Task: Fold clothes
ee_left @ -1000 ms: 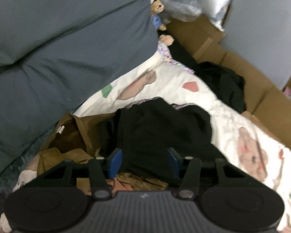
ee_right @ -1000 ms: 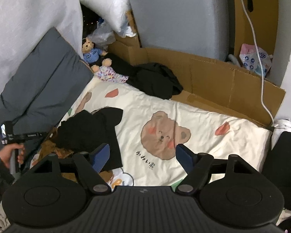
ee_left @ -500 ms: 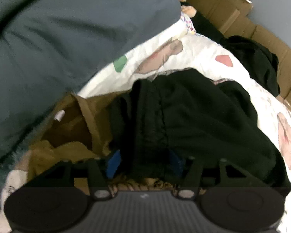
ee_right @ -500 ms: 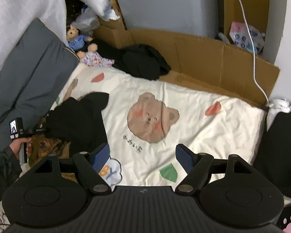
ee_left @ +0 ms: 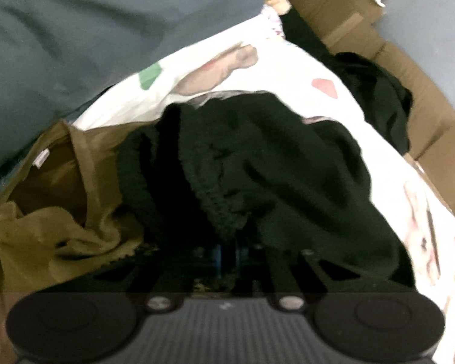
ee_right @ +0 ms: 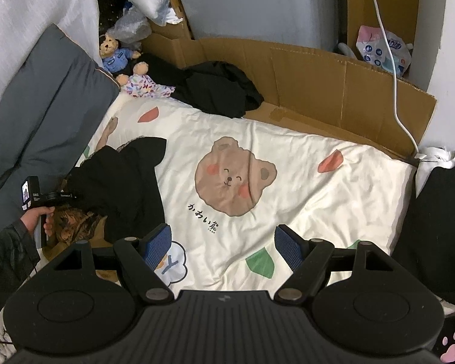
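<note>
The crumpled black fleece garment with a gathered elastic edge [ee_left: 257, 163] lies in a heap on the near left part of the cream bear-print quilt [ee_right: 288, 163], partly covering a rumpled olive-brown cotton garment [ee_left: 54, 230] that sits just to its left. The left gripper [ee_left: 227, 253] is sunk into the near edge of the black heap, and its jaws have just been closing: they now stand almost together with a fold of the black fabric pinched between them, the blue pads [ee_left: 217, 253] barely visible in the dark cloth. That grip low on the hem looks meant for lifting the piece clear of the brown one, so it can be spread on the open quilt. The right gripper [ee_right: 223, 247] hangs over the bare middle of the quilt with its jaws wide and nothing between them, probably kept ready to take a second corner. In the right wrist view a hand in a dark sleeve [ee_right: 38, 215] holds the left tool beside the heap. Farther off, another pile of black clothing [ee_right: 218, 89] rests against the brown cardboard wall [ee_right: 333, 88], and a long grey cushion [ee_right: 42, 103] runs along the quilt's left side
</note>
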A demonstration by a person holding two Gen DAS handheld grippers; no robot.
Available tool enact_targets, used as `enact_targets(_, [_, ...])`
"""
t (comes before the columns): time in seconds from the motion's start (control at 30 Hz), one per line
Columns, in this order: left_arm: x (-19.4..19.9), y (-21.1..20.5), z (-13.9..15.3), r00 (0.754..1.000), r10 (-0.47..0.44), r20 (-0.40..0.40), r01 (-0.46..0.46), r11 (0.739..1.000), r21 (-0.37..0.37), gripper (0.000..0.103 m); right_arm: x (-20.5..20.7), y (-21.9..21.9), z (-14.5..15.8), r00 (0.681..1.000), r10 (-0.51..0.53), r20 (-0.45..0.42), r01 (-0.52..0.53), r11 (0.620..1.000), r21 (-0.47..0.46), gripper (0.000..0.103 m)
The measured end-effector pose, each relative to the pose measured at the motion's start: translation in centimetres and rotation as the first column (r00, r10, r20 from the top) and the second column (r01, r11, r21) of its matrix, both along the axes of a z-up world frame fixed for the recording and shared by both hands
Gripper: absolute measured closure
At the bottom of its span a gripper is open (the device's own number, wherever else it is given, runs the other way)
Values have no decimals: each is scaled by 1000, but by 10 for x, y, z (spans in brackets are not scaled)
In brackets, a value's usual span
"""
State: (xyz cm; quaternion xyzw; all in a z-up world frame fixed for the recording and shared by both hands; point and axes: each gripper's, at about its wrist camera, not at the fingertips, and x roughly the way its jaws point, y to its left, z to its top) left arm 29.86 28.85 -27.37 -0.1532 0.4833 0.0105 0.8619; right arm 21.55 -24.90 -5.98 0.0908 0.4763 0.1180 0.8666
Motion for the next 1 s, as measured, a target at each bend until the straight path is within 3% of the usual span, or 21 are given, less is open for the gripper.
enact_targets(0.27, [-1,-54,60,991,-103,89,110,991,-77,96,-7,4,17,999,12,53,-12,1000,7,24])
enact_targets(0.43, [0,-89,92,979,-134,152,145,988,-57,96,-12,1,30,996,-3,91,1,1000,22,24])
enact_targets(1.0, [-19,-212,203,906,-288,312,338,934,-118,96,-29,-2,65,978,-13,210,12,1000,9,24])
